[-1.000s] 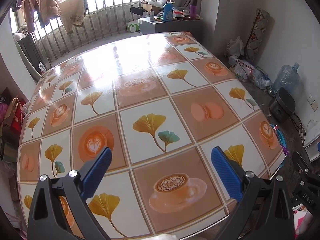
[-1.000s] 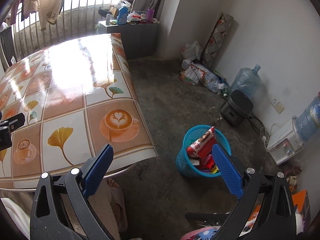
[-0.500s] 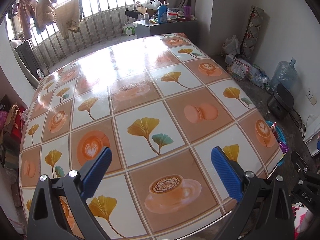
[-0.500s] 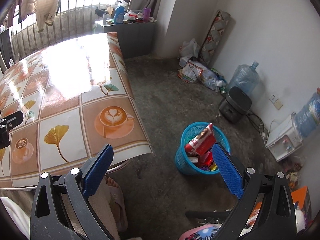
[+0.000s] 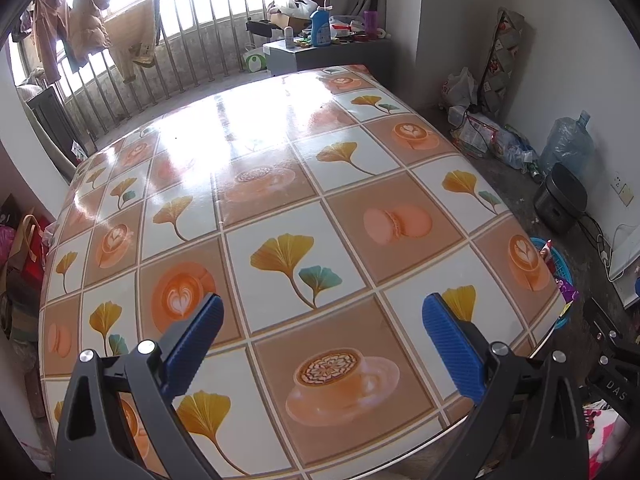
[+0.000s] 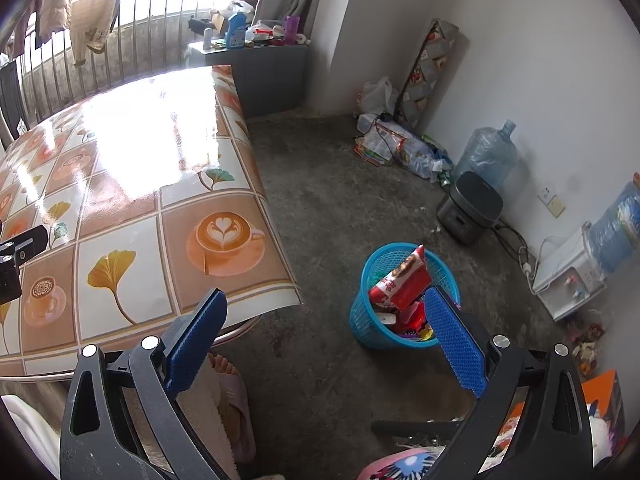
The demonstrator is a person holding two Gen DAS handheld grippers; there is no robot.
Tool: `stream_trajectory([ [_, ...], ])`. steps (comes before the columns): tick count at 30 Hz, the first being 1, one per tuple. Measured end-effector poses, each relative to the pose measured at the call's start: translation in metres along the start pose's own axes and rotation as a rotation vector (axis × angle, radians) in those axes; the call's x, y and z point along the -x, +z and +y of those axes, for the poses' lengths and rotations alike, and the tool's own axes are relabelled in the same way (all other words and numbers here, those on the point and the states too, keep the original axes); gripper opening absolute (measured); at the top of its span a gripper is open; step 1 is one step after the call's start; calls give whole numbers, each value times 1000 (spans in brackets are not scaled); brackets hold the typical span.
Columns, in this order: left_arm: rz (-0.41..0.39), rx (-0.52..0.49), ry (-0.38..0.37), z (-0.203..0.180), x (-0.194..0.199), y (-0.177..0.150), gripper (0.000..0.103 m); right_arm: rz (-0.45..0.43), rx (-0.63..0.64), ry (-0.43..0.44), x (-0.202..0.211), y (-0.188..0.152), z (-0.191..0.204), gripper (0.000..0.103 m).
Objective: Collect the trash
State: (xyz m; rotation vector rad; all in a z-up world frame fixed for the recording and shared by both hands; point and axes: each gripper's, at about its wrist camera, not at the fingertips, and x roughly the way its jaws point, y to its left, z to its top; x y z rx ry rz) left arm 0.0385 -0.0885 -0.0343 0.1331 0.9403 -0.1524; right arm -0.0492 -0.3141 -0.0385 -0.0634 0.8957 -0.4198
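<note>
Judged close to finished: worktop (image 5: 280, 184) bare of trash, wrappers already heaped in the blue wastebasket (image 6: 404, 296) on the floor (red snack packet (image 6: 400, 282) uppermost), left gripper (image 5: 320, 336) and right gripper (image 6: 326, 338) both spread wide, holding nothing.

My pads (image 5: 196, 336) are blue w/ ribbed texture, frames black. Tablecloth (image 5: 280, 208): orange & white squares w/ gold ginkgo leaves, latte cups, macarons. Basket (image 6: 370, 320) is blue mesh; wrapper (image 6: 402, 284) in it red & white.
</note>
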Motion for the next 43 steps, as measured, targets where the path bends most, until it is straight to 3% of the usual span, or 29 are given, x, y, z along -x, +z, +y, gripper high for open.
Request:
stream_trajectory([
  [43, 23, -11, -19, 1, -5, -2, 97, -2, 2, -1, 1, 1, -2, 95],
])
